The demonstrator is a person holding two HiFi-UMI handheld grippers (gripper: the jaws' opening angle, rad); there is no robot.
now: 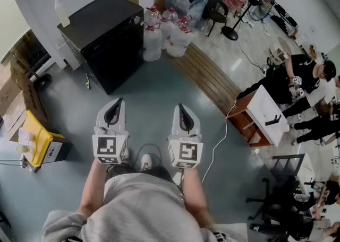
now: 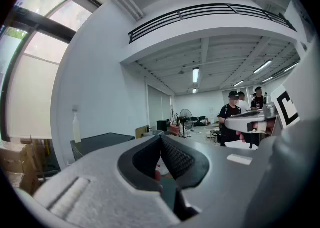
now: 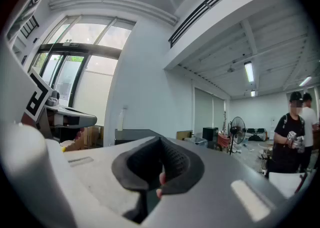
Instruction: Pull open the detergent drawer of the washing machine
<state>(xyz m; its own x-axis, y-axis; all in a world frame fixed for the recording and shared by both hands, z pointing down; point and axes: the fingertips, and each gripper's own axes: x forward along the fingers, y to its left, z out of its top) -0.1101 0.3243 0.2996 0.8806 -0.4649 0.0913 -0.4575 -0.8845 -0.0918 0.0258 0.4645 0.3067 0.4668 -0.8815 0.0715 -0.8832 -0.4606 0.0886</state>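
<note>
Left tongs point(image 1: 118, 103) and right tongs point(image 1: 180, 109): pale grey moulded plastic shells, matt and finely grained. Pads point(image 2: 178, 159): black, rubber-like lining with a diamond-knurled face. Washing machine point(image 1: 103, 34): black, smooth panels, satin top. Floor point(image 1: 154, 84): smooth grey coating with a dull sheen. Tiles point(image 1: 249, 39) at the right: pale and glossy. Slatted strip point(image 1: 210, 79): brown wood boards. Bottles point(image 1: 159, 34): clear plastic. Boxes point(image 1: 16, 95): brown cardboard. Sweatshirt point(image 1: 143, 204): grey knitted cloth, soft and matt.

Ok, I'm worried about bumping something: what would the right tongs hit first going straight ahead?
Probably the water jugs beside the black machine, though depth is hard to judge.
</note>
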